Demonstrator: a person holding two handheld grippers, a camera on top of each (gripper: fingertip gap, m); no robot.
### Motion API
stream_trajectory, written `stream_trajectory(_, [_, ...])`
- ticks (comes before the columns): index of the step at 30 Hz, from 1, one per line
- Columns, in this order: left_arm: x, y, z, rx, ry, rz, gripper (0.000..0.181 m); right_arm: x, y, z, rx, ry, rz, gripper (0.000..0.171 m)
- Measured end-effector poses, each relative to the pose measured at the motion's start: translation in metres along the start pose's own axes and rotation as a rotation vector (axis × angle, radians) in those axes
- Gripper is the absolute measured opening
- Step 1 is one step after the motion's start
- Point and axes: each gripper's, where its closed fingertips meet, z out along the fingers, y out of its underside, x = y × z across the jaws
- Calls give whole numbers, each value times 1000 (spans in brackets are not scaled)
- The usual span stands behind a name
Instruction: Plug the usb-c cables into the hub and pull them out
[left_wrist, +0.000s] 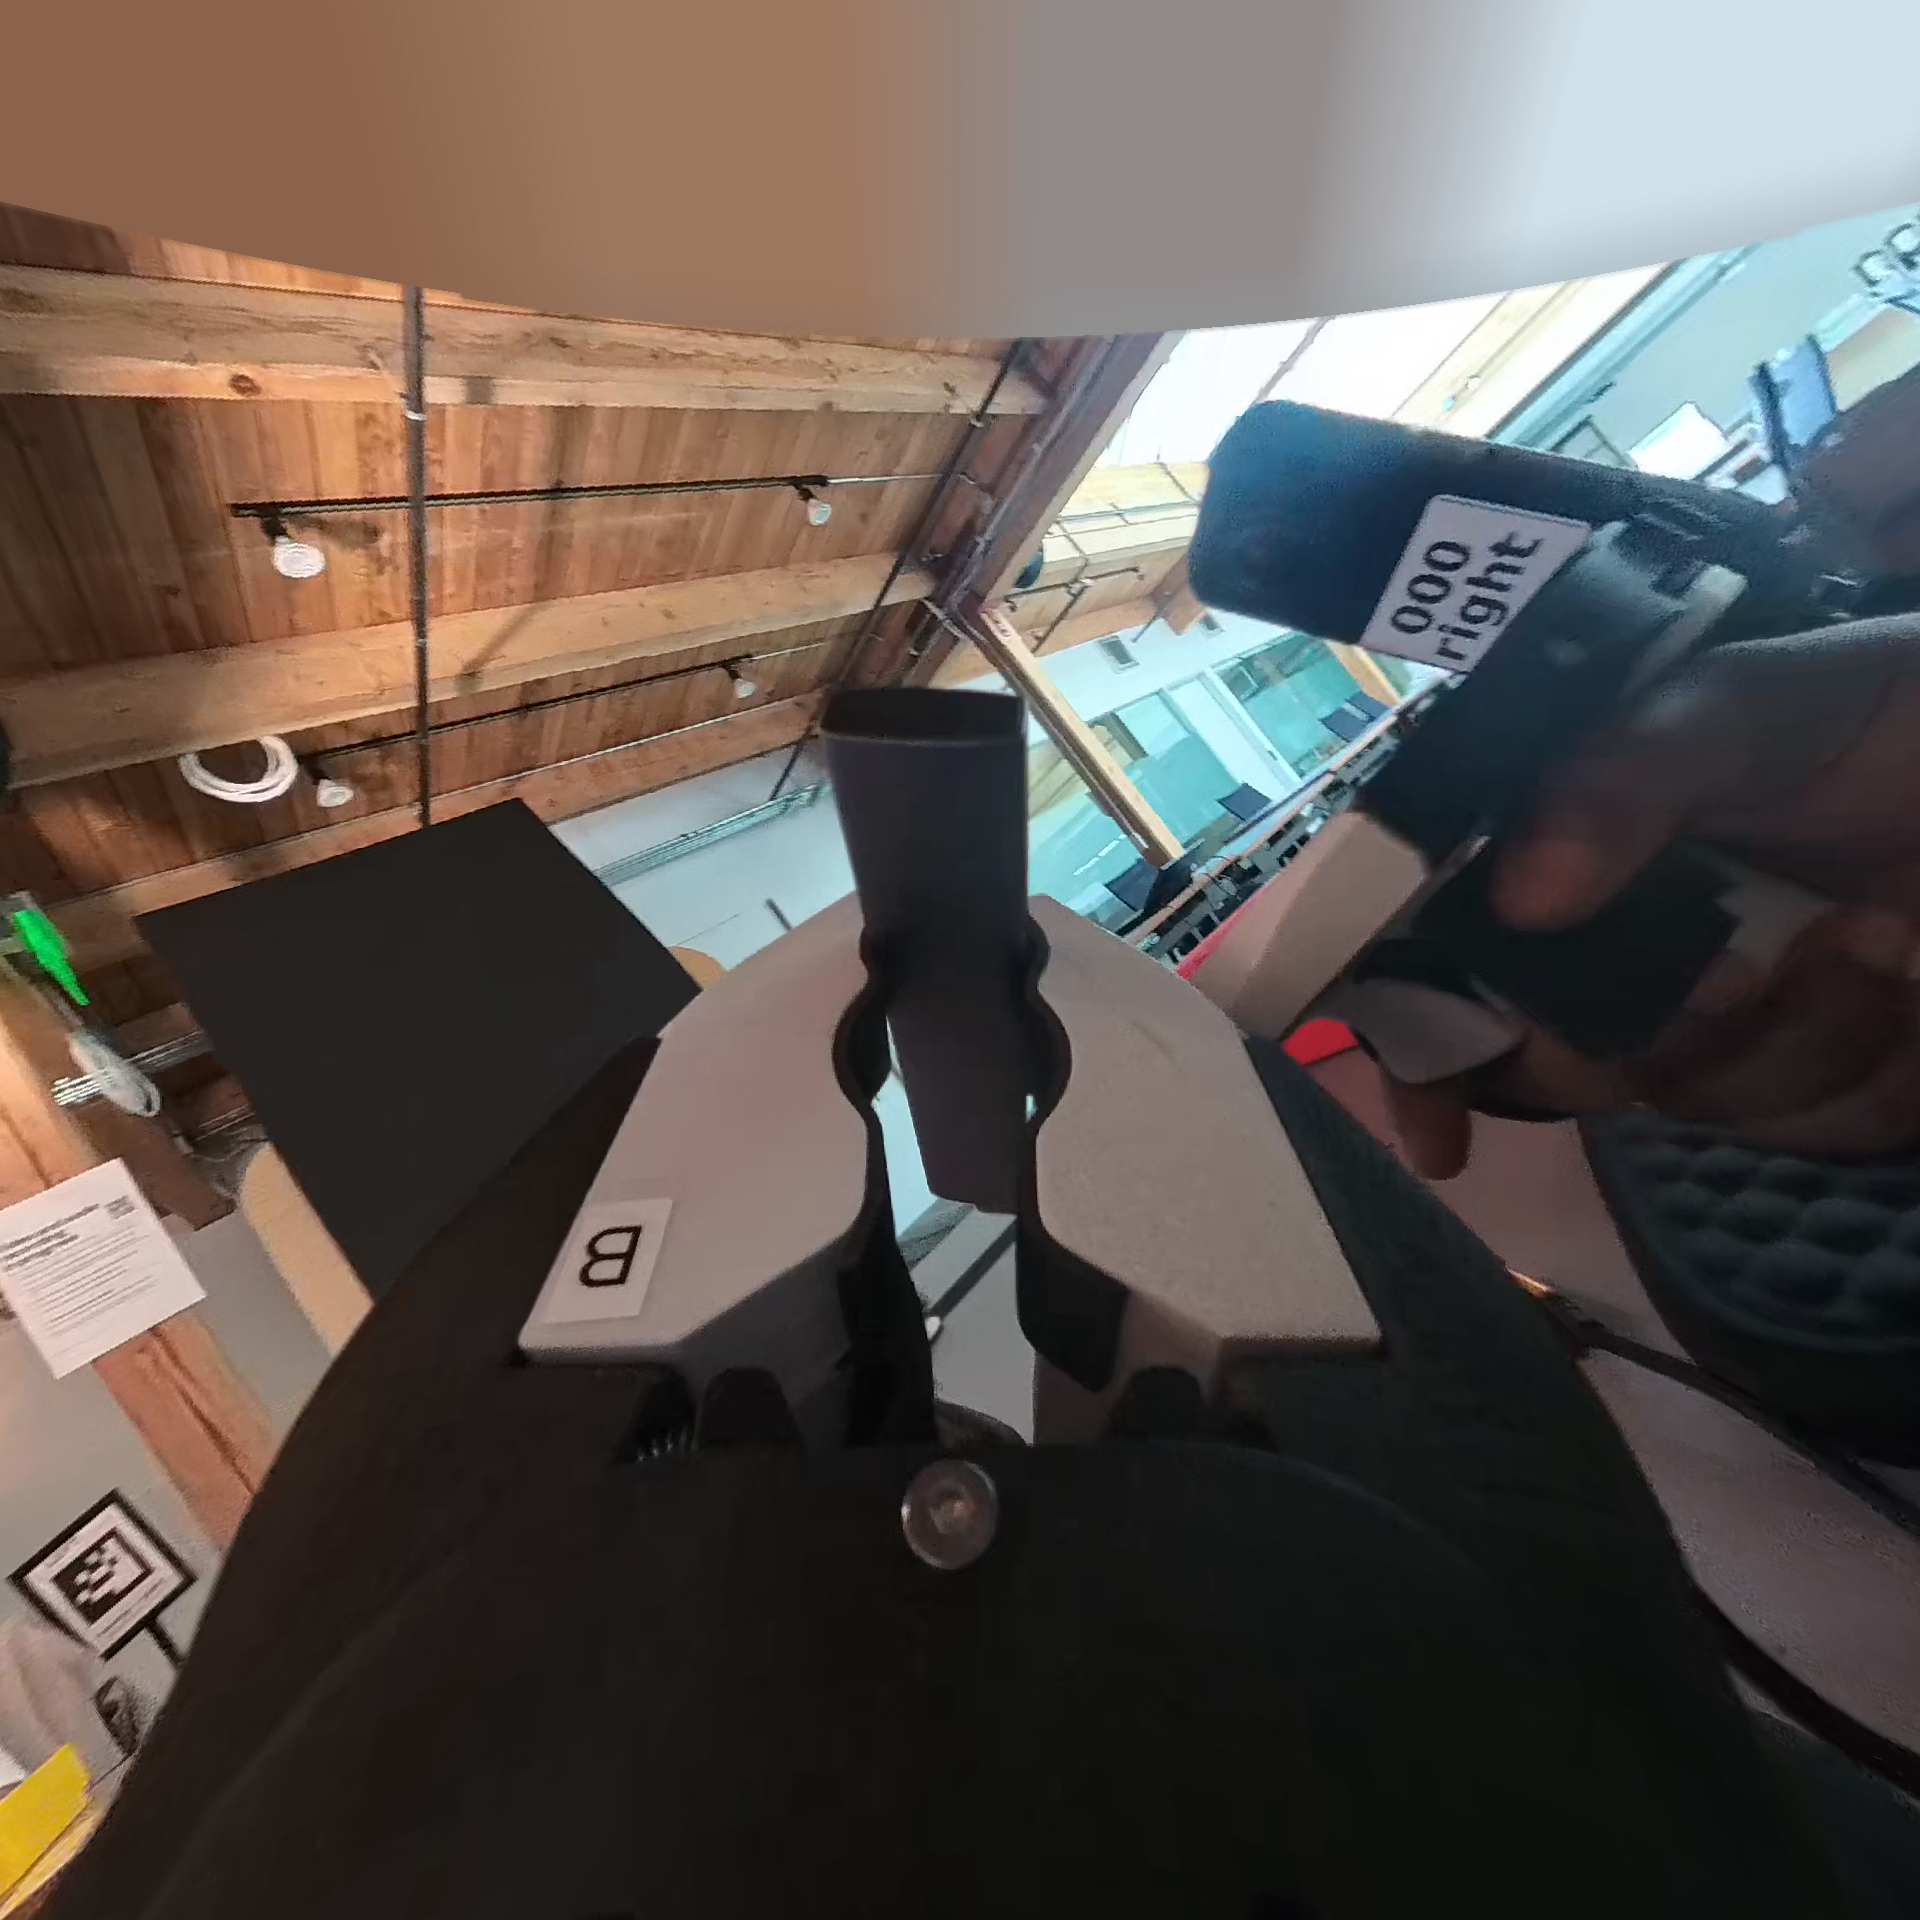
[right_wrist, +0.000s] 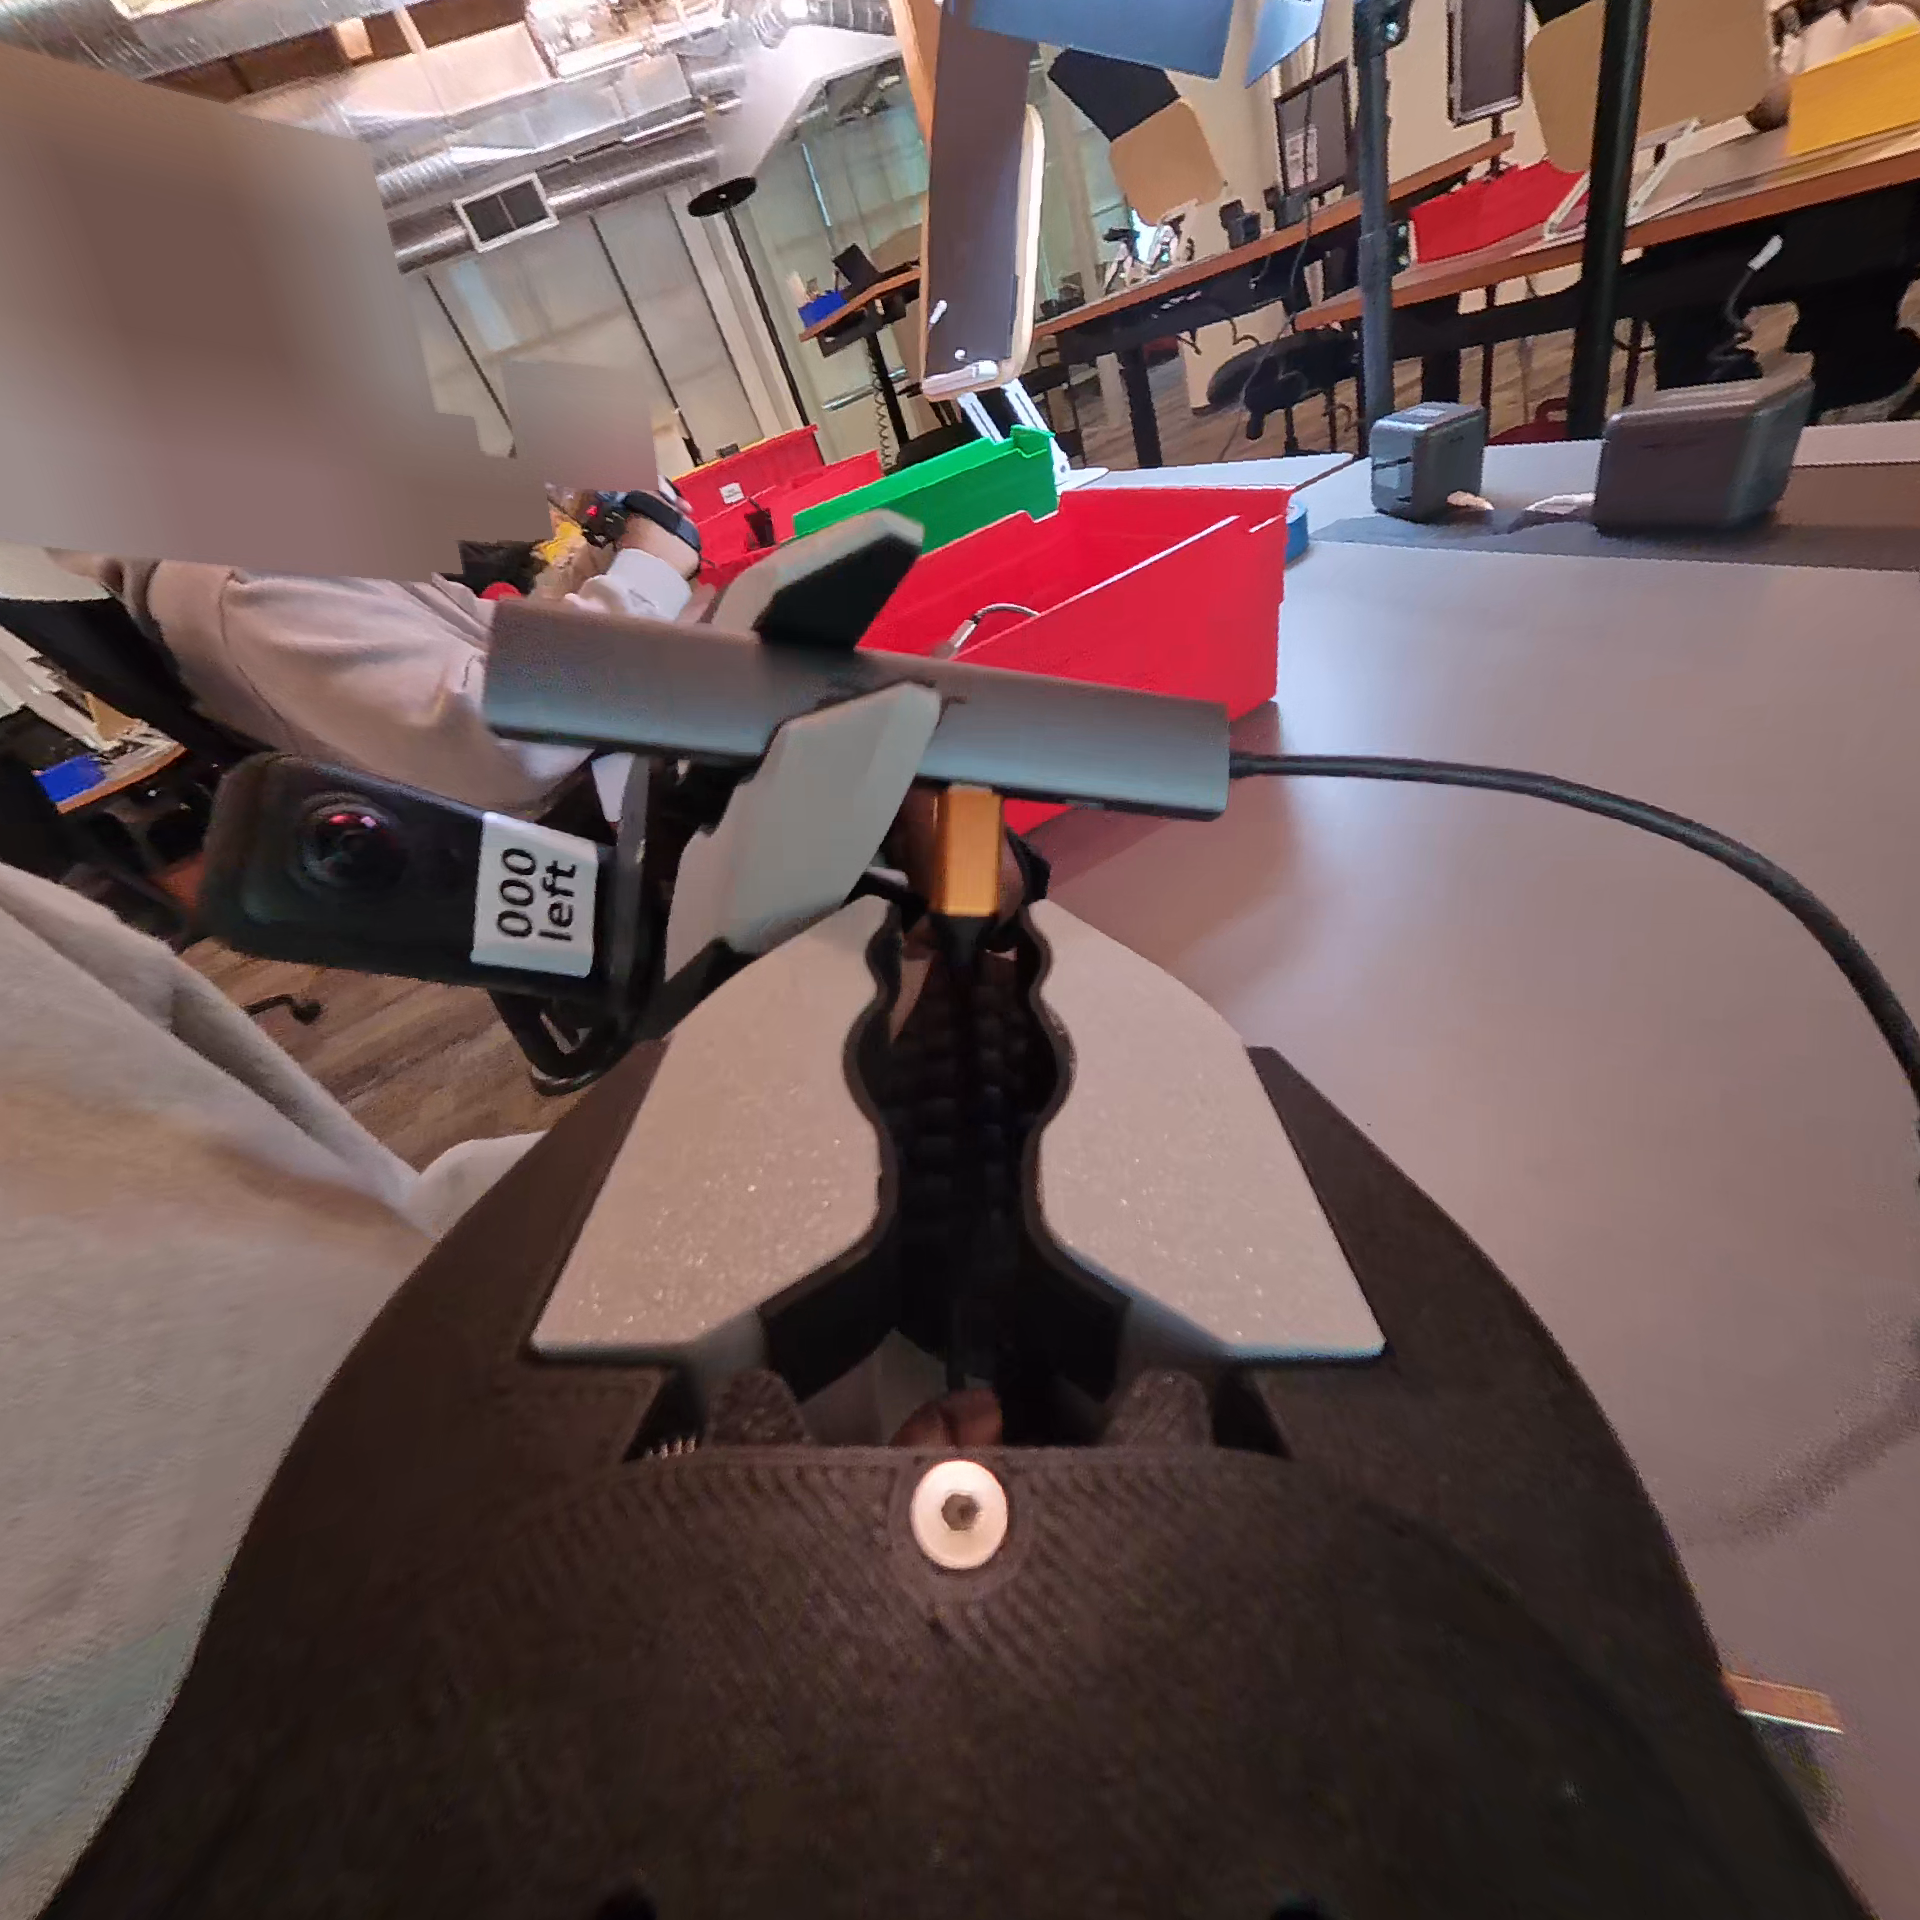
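1. We see a grey tabletop (right_wrist: 1558, 935) filling the right of the right wrist view, with a red bin (right_wrist: 1143, 592) standing on it and a green bin (right_wrist: 935, 488) just behind that.
2. We hold the left hand-held gripper (left_wrist: 940, 971) tilted up toward a wooden ceiling (left_wrist: 520, 436); its two fingers are clamped on the hub (left_wrist: 935, 831), which sticks out past the fingertips. In the right wrist view the same left hand-held gripper (right_wrist: 831, 665) grips the hub (right_wrist: 644, 686) near its middle, and the hub lies level above the tabletop edge.
3. We see the right hand-held gripper (right_wrist: 961, 935) with its fingers drawn together on the gold plug (right_wrist: 968, 847) of a usb-c cable; the plug's top meets the hub's underside. We cannot tell how deep it sits in the port.
4. A thick black cable (right_wrist: 1662, 831) leaves the hub's right end and curves down across the tabletop.
5. In the left wrist view a hand (left_wrist: 1714, 883) grips the other gripper's handle at the right.
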Motion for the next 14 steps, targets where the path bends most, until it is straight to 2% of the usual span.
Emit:
stream_trajectory(2, [6, 0, 1, -3, 35, -8, 20, 2, 0, 1, -5, 3, 7, 11])
stream_trajectory(5, [6, 2, -1, -27, 49, -21, 21, 3, 2, 2, -8, 9, -12, 12])
stream_trajectory(11, [-7, 6, -8, -133, -2, 95, 25, -6, 4, 9, 87, 28, -56, 11])
stream_trajectory(14, [-7, 14, -9, -166, 0, 48, 25, -3, 9, 9, 94, 25, -14, 10])
